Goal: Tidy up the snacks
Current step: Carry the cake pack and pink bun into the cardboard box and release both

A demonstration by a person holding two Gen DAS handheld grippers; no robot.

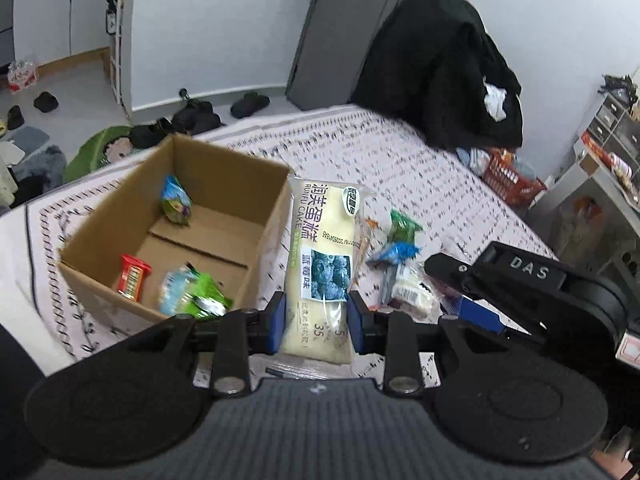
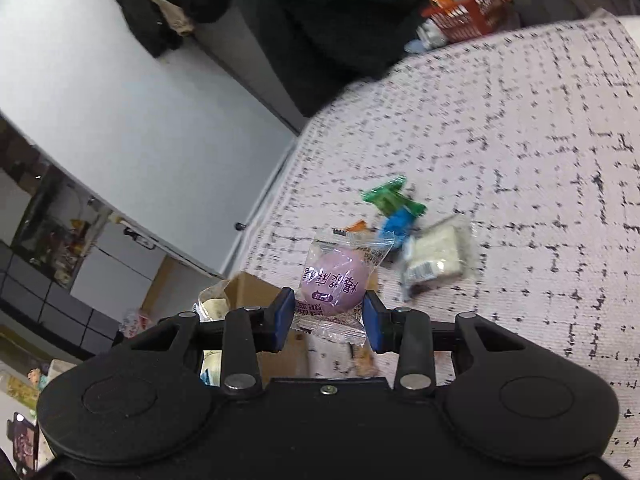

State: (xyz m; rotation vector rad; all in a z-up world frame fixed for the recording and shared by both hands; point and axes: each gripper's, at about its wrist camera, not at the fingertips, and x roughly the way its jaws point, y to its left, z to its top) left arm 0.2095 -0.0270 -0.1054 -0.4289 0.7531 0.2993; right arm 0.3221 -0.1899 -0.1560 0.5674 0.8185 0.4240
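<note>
While the left gripper [image 1: 316,326] is pinching a long pale cake packet [image 1: 320,264] at lower centre of its view, the packet's lower end is disappearing behind the gripper body. Left of it, a cardboard box [image 1: 224,184] is holding a red packet [image 1: 131,277] and blurred green wrappers [image 1: 196,294]. Right gripper [image 2: 328,322] is clamping a clear-wrapped purple round snack [image 2: 334,278]; loose snacks [image 2: 404,216] beyond are lying smeared and hard to read on the patterned bedspread [image 2: 520,140].
</note>
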